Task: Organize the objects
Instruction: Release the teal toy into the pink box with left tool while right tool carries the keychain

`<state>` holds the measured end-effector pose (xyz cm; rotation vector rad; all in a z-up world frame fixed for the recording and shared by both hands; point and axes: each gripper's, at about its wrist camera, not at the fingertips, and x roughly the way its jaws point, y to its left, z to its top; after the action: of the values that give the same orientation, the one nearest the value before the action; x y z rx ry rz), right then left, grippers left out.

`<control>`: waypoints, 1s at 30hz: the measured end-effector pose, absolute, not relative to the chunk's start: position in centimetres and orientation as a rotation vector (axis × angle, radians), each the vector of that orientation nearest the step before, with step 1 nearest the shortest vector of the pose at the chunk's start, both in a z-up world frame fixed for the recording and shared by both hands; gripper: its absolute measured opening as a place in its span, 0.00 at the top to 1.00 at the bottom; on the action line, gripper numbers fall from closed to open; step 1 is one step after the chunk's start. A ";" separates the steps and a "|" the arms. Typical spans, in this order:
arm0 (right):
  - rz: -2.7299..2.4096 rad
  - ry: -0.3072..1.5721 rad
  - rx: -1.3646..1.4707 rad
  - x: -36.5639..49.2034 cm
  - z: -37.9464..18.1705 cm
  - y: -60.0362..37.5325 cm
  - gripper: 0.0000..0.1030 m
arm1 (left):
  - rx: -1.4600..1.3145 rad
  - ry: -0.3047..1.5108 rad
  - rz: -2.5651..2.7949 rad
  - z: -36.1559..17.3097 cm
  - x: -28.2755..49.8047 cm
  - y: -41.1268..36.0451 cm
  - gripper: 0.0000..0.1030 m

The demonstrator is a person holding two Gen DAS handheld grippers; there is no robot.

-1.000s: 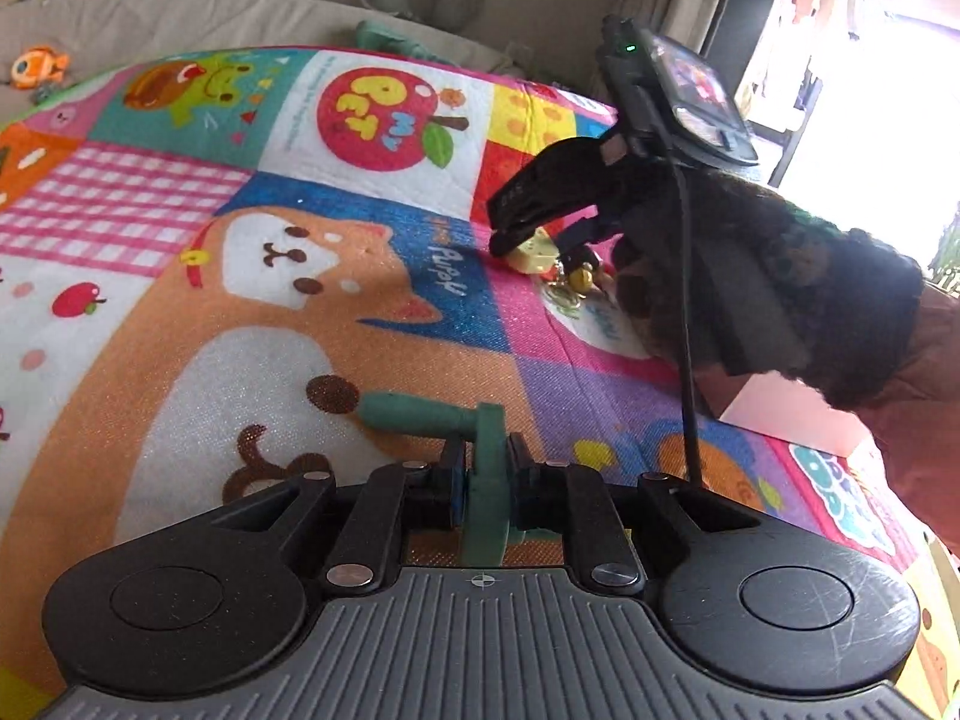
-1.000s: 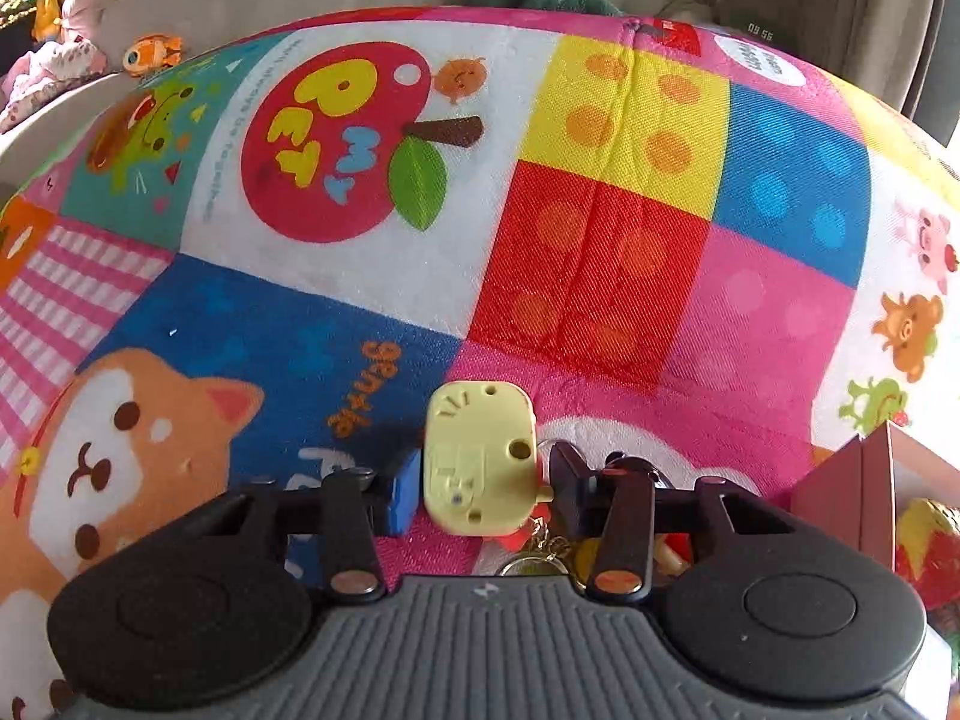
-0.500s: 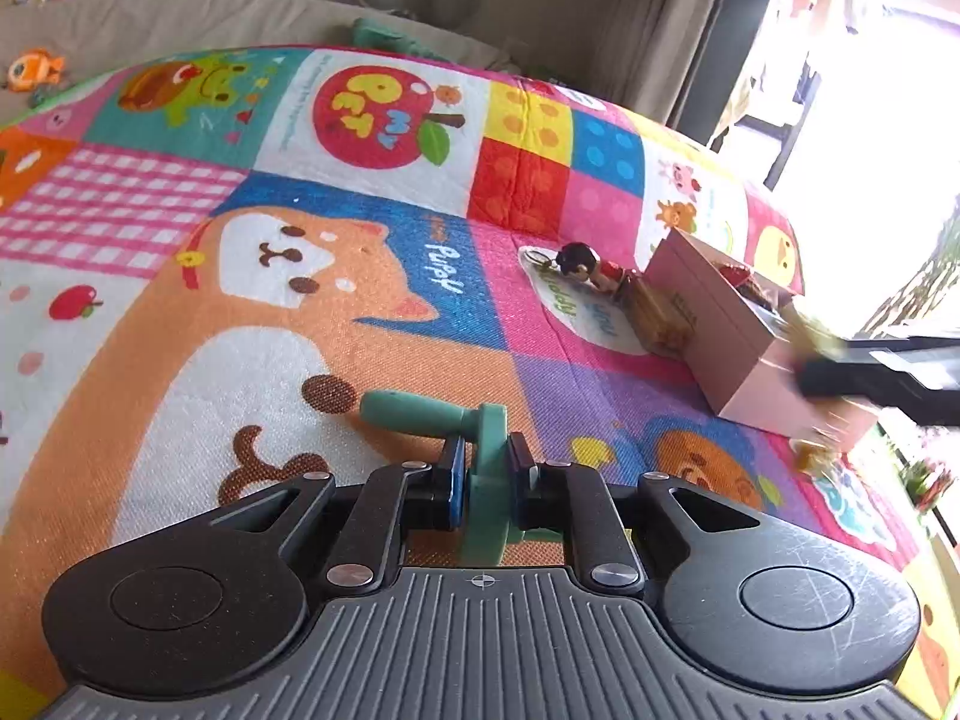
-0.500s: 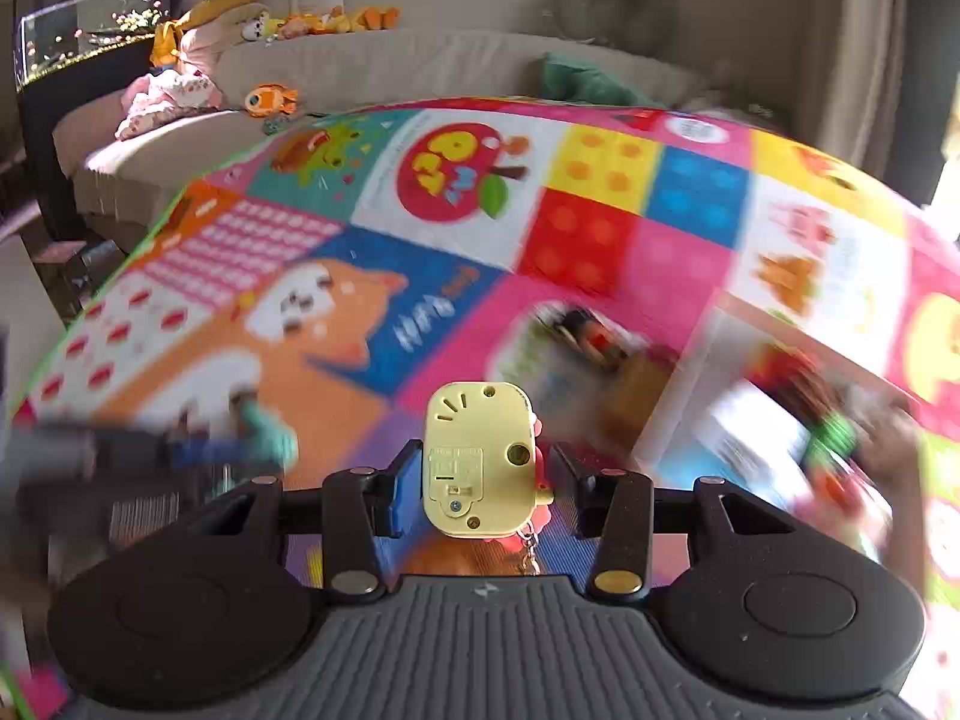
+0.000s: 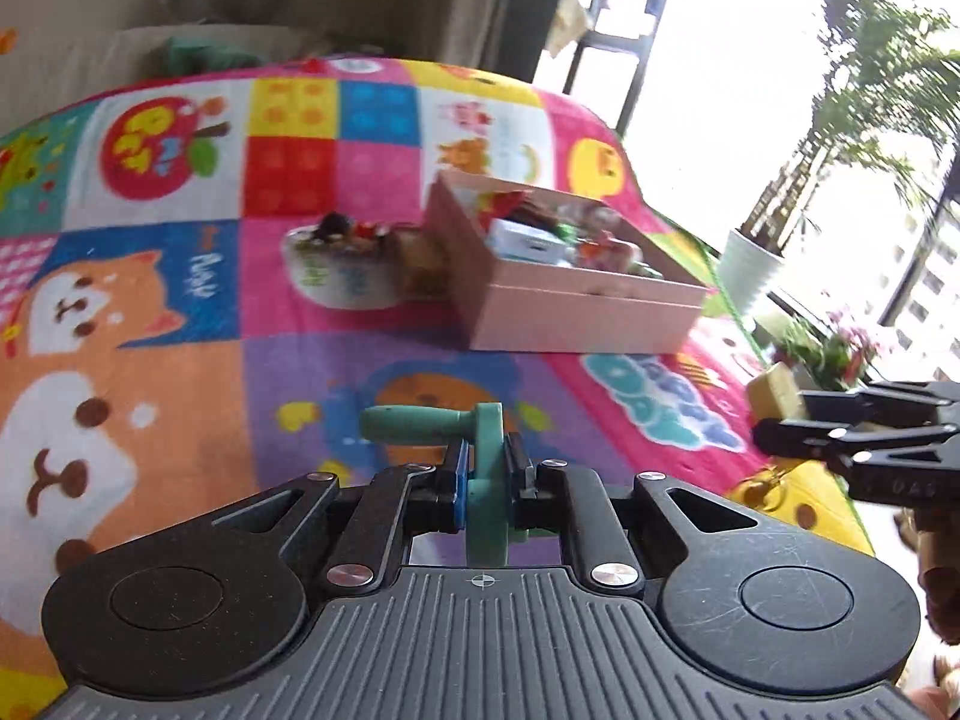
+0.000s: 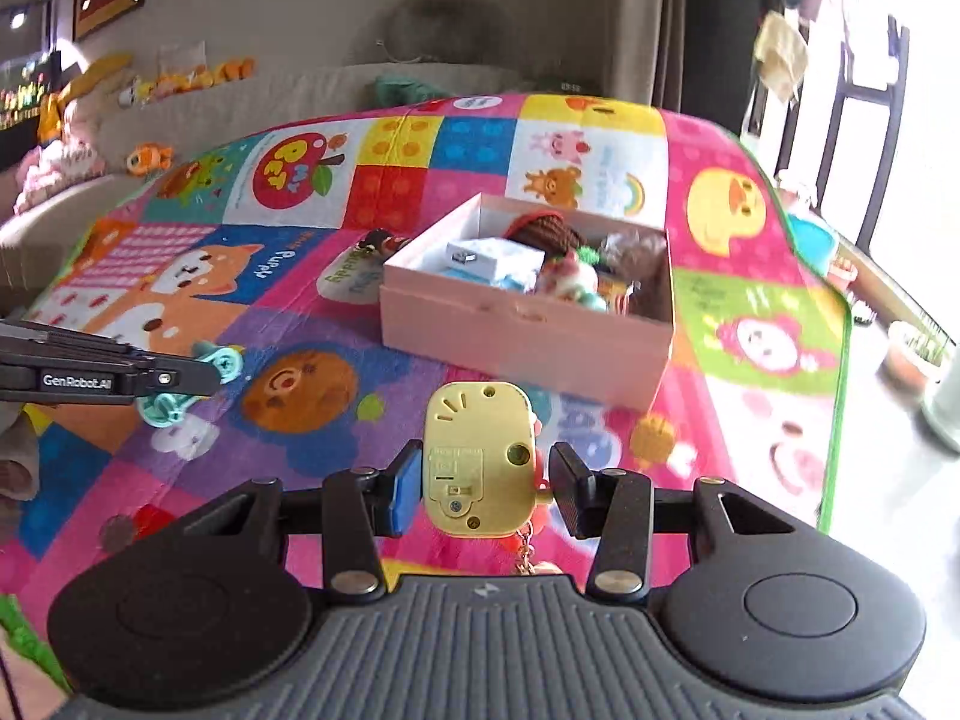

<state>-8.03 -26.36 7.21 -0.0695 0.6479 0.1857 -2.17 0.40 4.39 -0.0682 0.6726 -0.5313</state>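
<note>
Both hand-held grippers loaded, above the play mat (image 6: 762,276).
Left hand-held gripper (image 5: 487,474) clamped on teal crank toy (image 5: 432,429); right hand-held gripper (image 6: 483,474) clamped on yellow keychain charm (image 6: 477,459). Pink box (image 6: 522,330), part-filled, lies ahead of both.

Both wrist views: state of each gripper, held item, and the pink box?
left gripper: shut on teal toy
teal toy: clamped, held above the mat
right gripper: shut on yellow keychain box
yellow keychain box: clamped, chain dangling below
pink box: open, no lid on, partly filled with toys
play mat: spread flat
</note>
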 end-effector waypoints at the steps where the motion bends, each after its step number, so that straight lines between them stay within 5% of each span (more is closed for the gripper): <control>1: 0.200 0.652 -0.038 -8.6 7.0 -26.7 0.57 | -0.060 0.675 -0.545 4.8 -2.4 -0.1 0.87; 16: 0.242 0.546 0.125 -10.7 6.6 -29.1 0.57 | -0.025 0.464 -0.622 14.5 9.4 -12.7 0.85; 30: 0.198 0.523 0.128 -7.7 8.3 -30.4 0.57 | -0.121 0.602 -0.563 5.2 5.4 -4.0 0.85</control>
<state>-7.72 -30.42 8.33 0.1283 0.5229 0.1977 5.41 -4.03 5.18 -0.1205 0.6023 -0.5627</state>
